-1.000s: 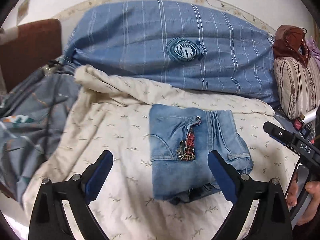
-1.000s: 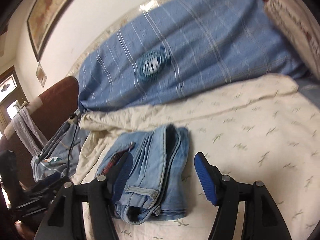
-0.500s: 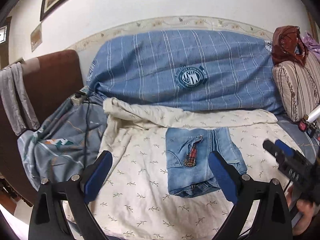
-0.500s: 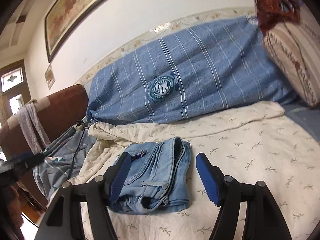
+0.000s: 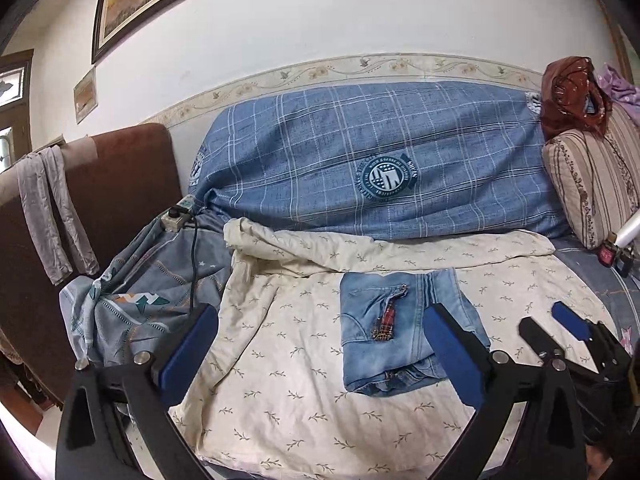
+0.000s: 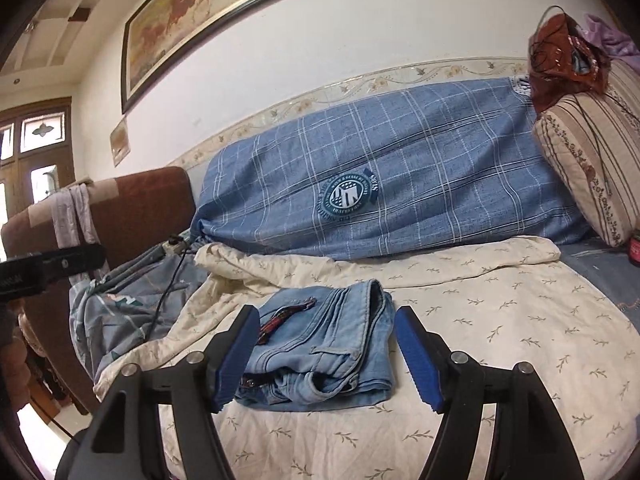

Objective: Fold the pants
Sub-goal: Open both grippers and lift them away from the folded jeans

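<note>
The cream sheet (image 5: 304, 360) was spread on the bed, the pants (image 5: 396, 332) lay on it folded into a small neat pile, probably all done, and the left gripper (image 5: 320, 354) and right gripper (image 6: 326, 354) were open and held nothing.

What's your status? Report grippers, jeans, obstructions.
Left gripper open, jaws just widened, nothing between. Right gripper open, empty. Jeans folded on sheet, untouched. Nothing in the way.
</note>
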### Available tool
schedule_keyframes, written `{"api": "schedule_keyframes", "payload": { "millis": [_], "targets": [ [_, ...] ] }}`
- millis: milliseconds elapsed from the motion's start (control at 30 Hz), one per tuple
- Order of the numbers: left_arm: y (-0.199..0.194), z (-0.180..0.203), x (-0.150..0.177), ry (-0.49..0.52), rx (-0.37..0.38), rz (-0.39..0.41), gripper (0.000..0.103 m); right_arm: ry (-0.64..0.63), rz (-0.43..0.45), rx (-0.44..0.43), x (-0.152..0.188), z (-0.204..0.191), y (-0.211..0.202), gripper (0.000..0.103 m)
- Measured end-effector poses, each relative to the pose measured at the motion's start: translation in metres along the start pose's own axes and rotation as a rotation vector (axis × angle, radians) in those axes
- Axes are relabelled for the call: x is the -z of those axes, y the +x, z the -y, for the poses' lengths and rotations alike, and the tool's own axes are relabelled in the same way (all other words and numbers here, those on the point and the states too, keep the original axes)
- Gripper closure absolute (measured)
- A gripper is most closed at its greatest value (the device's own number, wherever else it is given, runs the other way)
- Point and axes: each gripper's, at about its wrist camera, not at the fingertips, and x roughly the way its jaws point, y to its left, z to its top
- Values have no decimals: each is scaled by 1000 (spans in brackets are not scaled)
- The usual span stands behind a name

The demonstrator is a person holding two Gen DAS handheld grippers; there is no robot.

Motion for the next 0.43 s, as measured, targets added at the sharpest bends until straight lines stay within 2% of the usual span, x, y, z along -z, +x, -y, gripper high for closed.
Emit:
{"api": "schedule_keyframes", "payload": {
  "millis": [200,300,433],
  "targets": [
    [-5,1,0,2,-16,28,0,-28,-20,-17,3,-6,6,30],
    [-3,1,1,-4,24,21,0,-39,-24,-9,4,-6,8,30],
    [2,1,4,-10,36,31,0,-46,-29,11,3,-2,9,30]
  ]
}}
